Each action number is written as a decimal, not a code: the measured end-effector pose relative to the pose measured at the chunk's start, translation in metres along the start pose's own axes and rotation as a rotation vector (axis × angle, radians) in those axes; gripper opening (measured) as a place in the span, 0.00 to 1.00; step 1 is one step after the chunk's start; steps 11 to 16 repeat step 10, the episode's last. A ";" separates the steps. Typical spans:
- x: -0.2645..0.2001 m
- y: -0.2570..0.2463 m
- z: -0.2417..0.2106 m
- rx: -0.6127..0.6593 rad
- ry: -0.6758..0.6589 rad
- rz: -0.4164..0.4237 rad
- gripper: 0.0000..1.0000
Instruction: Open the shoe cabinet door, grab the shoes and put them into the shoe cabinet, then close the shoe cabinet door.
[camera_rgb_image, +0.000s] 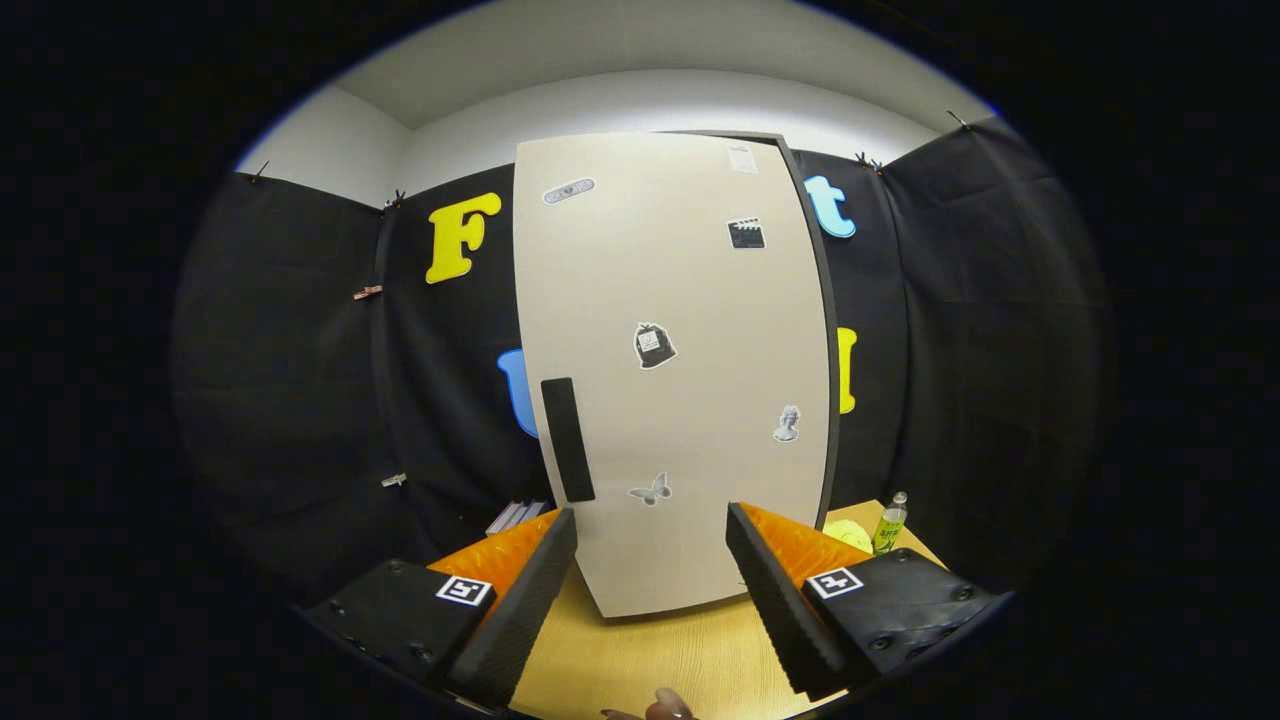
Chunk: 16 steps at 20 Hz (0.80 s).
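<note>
1. While I look along the gripper (650, 590), I see its two fingers spread wide apart with nothing between them but bare tabletop.
2. I find the shoe cabinet (680, 400) standing upright on the wooden table (660, 655), just ahead of the fingers and centred on the gap between them.
3. Its door (700, 300) is a plain cream panel and looks shut, with a dark edge showing down its right side.
4. I can make out a dark vertical handle (567, 440) low on the door's left side.
5. Several small stickers (653, 345) are scattered over the panel, among them a butterfly shape near the bottom.
6. I see a green bottle (889, 523) on the table to the cabinet's right, beyond the right finger.
</note>
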<state>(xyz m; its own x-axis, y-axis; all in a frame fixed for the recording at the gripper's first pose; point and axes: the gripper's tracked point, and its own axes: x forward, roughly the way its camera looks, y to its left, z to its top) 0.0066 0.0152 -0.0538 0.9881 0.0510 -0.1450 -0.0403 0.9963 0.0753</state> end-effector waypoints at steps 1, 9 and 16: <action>0.000 0.000 0.001 0.001 -0.002 -0.001 0.98; -0.004 0.000 0.002 -0.001 -0.005 -0.005 0.98; -0.005 0.001 0.002 -0.001 -0.006 -0.005 0.98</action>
